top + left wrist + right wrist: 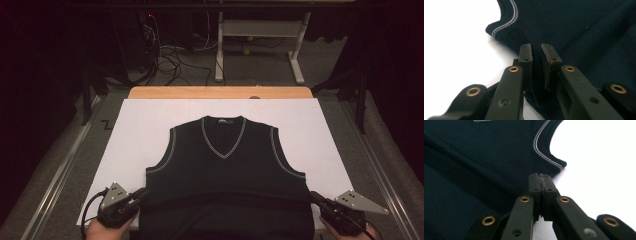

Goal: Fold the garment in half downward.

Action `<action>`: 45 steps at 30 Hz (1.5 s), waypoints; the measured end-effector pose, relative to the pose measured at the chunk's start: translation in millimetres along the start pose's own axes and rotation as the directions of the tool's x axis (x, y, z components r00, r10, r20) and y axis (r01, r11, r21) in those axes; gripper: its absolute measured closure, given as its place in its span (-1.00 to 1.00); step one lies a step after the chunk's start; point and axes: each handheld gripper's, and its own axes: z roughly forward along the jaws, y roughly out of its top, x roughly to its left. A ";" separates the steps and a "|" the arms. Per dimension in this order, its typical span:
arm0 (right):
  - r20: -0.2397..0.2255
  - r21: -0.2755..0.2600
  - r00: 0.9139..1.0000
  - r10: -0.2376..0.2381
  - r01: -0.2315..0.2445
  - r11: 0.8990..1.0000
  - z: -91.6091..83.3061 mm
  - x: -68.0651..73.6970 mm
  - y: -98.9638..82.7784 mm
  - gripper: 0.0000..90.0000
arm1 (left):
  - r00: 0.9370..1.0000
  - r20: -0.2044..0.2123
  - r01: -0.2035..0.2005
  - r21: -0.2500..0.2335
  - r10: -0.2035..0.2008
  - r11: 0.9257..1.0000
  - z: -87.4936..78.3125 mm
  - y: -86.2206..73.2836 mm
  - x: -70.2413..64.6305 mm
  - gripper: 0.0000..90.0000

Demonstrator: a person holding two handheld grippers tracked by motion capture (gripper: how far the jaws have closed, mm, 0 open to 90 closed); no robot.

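A black sleeveless V-neck vest (225,165) with grey trim lies flat on a white sheet (140,130), neck towards the far side. My left gripper (145,191) is at the vest's left side edge below the armhole. In the left gripper view its jaws (536,48) stand close together with dark fabric (579,27) between them. My right gripper (312,195) is at the opposite side edge. In the right gripper view its pads (540,176) pinch a thin fold of the vest (474,157). A hand holds each gripper at the near edge.
The white sheet covers a wooden table whose far edge (220,92) shows beyond it. Metal rails (55,175) run along both sides of the table. Behind stand a white desk frame (260,30) and tangled cables (170,60) on the floor.
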 end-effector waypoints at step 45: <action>0.051 -0.136 0.995 0.082 -0.075 0.988 115.1 -34.7 122.8 -1.00 | 0.994 -0.001 0.108 -0.058 -0.109 0.992 111.2 157.9 63.5 -1.00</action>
